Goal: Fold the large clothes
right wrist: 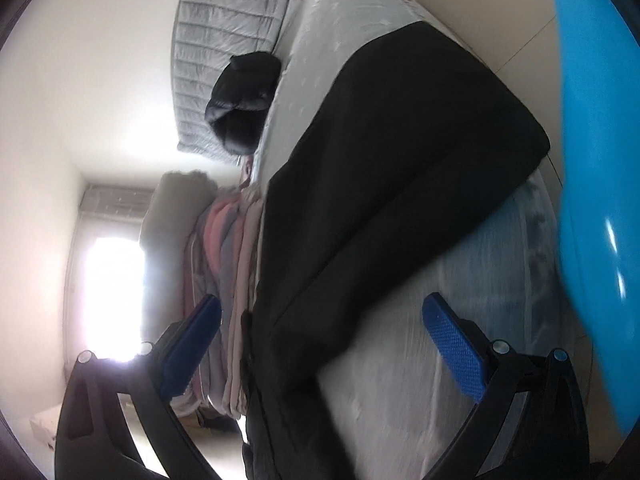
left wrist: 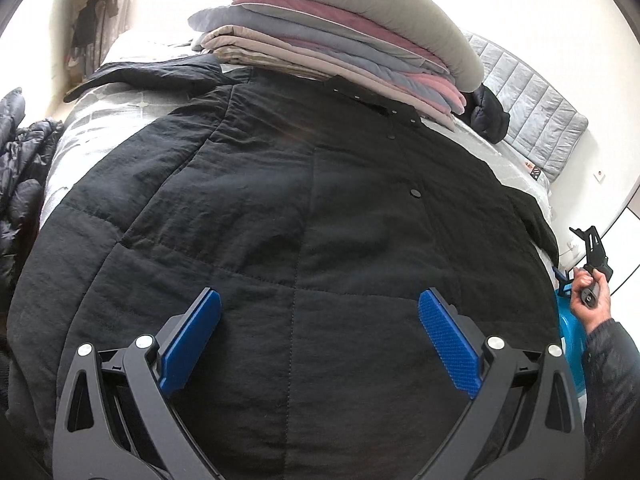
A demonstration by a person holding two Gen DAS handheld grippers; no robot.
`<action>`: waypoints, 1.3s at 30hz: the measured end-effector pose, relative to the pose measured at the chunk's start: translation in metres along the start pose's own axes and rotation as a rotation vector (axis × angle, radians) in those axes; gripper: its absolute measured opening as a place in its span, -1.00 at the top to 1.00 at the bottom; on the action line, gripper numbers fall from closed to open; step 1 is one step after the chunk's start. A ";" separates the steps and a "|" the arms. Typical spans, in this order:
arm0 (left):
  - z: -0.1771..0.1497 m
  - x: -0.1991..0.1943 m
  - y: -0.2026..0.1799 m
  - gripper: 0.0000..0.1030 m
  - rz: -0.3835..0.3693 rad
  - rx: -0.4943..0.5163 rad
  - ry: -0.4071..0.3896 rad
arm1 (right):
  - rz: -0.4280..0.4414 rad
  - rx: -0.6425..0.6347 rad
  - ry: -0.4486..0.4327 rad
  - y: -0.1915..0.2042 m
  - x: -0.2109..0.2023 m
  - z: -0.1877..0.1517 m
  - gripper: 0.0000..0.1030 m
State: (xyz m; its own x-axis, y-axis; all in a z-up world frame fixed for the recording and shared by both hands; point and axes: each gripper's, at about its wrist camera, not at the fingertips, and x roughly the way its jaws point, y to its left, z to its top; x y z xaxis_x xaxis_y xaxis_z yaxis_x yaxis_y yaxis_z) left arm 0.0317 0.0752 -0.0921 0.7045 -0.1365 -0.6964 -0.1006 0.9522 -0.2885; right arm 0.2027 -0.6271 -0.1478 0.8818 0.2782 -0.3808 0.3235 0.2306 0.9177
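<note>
Black padded coat (left wrist: 280, 208) lies spread flat on the bed (left wrist: 80, 128), collar end against the stack of folded bedding (left wrist: 340, 40). My left gripper (left wrist: 320, 344) hovers over the hem, fingers released, grasping nothing. My right gripper (right wrist: 320, 352) is spread wide and empty, aimed along the right sleeve (right wrist: 420, 140). I judge the sleeve fold comes first: pinch near the cuff, lay it across the body, avoid dragging the coat.

My right gripper (right wrist: 320, 340) is spread wide, empty. I see the black coat (right wrist: 400, 184) on the bed (right wrist: 360, 40), folded stack (right wrist: 228, 280) beside it.
</note>
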 end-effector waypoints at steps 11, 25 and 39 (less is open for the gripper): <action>0.001 0.005 -0.002 -0.86 0.026 0.012 0.032 | -0.001 0.000 -0.126 0.001 0.024 0.030 -0.89; 0.001 0.009 -0.004 -0.86 0.035 0.016 0.051 | -0.129 -0.294 -0.247 0.041 0.015 0.012 0.68; 0.001 0.009 -0.001 -0.86 0.017 0.001 0.046 | -0.206 -0.651 -0.248 0.160 0.028 -0.017 0.69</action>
State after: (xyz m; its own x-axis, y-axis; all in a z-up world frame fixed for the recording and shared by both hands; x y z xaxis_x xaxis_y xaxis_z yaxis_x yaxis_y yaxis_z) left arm 0.0388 0.0733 -0.0976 0.6698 -0.1327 -0.7306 -0.1114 0.9548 -0.2756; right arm 0.2735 -0.5665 -0.0133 0.9018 -0.0323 -0.4310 0.2897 0.7852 0.5473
